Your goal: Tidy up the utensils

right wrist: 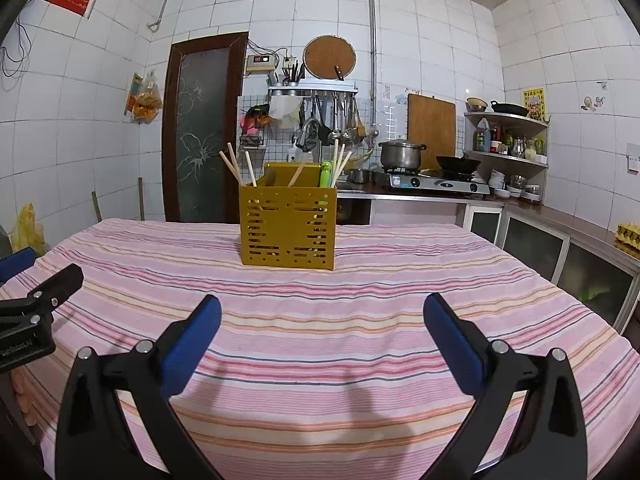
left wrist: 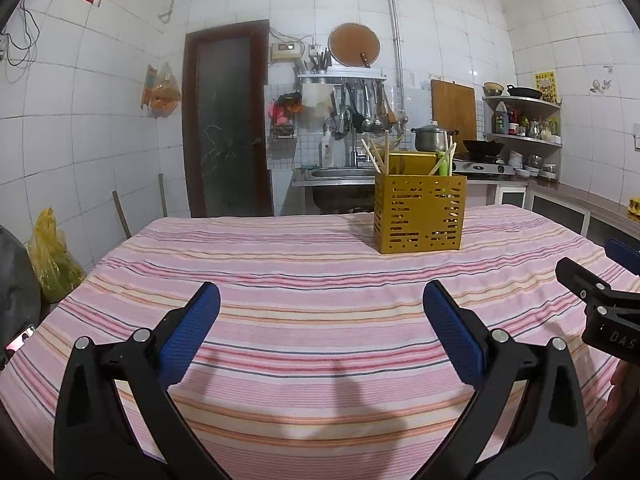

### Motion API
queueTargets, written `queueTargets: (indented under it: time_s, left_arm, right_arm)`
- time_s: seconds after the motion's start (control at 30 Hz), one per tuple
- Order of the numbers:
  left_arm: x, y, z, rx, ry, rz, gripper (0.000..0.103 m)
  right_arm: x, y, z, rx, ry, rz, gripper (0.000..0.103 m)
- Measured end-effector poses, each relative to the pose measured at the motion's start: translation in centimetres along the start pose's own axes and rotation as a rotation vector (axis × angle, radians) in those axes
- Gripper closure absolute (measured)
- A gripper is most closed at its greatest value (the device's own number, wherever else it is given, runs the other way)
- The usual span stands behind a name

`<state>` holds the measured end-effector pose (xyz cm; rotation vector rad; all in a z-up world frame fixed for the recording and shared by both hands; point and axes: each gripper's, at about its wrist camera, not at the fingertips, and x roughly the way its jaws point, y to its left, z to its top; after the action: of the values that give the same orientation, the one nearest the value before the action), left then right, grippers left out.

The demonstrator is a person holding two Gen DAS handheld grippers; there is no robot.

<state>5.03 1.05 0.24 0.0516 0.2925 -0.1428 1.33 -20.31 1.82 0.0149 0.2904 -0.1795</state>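
Both claws hover low over the striped desk [right wrist: 360, 320], each spread wide and holding nothing: the left claw [left wrist: 321, 332] and the right claw [right wrist: 322, 340]. Well ahead of them stands a perforated yellow utensil holder [right wrist: 287, 232] on the cloth, chopsticks [right wrist: 234, 166] and a green-handled utensil [right wrist: 325, 174] poking above its rim. Its slotted walls hide most of the contents; the lower ends cannot be made out. Each claw appears cut off at the edge of the other's view.
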Motion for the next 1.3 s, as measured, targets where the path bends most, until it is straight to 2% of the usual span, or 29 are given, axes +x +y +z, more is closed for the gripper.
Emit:
queueTargets:
  time_s: [1.3]
  left_arm:
    - [0.34,0.36,-0.10,-0.016,0.010,-0.015,0.005]
  right_arm:
    - [0.33,-0.28,-0.13,0.010,0.006,-0.021,0.004]
